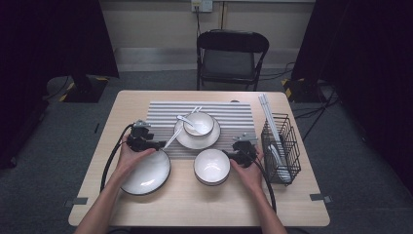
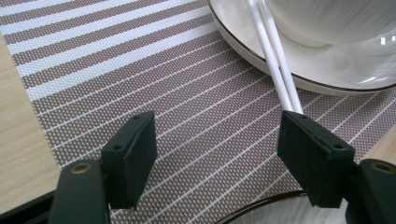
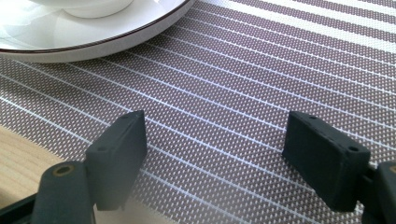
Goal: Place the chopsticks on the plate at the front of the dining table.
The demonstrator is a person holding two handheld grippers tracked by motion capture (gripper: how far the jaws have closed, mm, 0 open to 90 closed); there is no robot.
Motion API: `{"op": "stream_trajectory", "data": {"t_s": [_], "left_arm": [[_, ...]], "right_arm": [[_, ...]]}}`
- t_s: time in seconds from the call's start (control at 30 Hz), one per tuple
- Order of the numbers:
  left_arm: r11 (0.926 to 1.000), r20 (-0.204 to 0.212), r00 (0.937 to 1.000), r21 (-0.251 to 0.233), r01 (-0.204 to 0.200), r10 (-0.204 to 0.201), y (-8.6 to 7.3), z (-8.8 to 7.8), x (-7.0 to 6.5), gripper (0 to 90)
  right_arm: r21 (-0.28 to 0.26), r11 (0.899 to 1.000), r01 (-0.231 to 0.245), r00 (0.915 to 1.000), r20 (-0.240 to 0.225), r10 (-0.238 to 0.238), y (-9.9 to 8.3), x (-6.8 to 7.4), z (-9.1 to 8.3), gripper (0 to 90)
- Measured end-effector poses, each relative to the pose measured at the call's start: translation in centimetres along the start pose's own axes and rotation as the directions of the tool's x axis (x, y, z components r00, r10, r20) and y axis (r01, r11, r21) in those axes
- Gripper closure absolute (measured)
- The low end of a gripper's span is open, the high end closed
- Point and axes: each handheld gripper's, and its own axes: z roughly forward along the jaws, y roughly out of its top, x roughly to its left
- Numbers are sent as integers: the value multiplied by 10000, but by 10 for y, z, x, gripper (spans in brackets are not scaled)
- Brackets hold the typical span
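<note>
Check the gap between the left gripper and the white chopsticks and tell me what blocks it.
Nothing visible does. The left gripper stands open over the striped placemat, only bare mat between its jaws. The white chopsticks slope down off the plate's rim, ending right beside one jaw, just outside the gap.

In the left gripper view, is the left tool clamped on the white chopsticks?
No. The left tool stands open over the striped placemat, and the white chopsticks lie beyond its jaw, not between the pads.

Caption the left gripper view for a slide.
Open left gripper poised above the striped placemat, white chopsticks leaning on the plate beside its right jaw.
</note>
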Motion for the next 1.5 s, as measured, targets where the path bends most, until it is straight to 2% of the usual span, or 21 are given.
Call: {"op": "stream_trajectory", "data": {"t_s": [0.27,0.5,0.57,0.7,0.77,0.87,1.0,1.5], "left_arm": [[9999,51,10000,-79,-69,70,1,0,-3,270],[9994,18,9994,-23,-355,355,1,2,-5,240],[9994,197,9993,-40,-330,331,0,2,-5,235],[9993,198,9992,-89,-359,361,1,2,-6,221],[9992,59,9991,-21,-410,410,1,3,-8,212],[9992,240,9989,-95,-400,402,1,4,-9,211],[9979,193,9978,27,-641,640,1,5,-10,208],[9979,295,9975,77,-648,646,1,8,-15,196]], "right_arm": [[0,10000,-1,10000,0,1,0,0,0,211],[0,10000,-2,10000,-3,2,0,0,0,211],[1,10000,-2,10000,-2,2,0,0,0,211],[0,10000,-1,10000,0,1,0,0,0,211],[1,10000,0,10000,0,0,0,0,0,211],[0,10000,-2,10000,-2,2,0,0,0,210],[1,10000,-2,10000,-2,2,0,0,0,210],[1,10000,-3,10000,-3,3,0,0,0,211]]}}
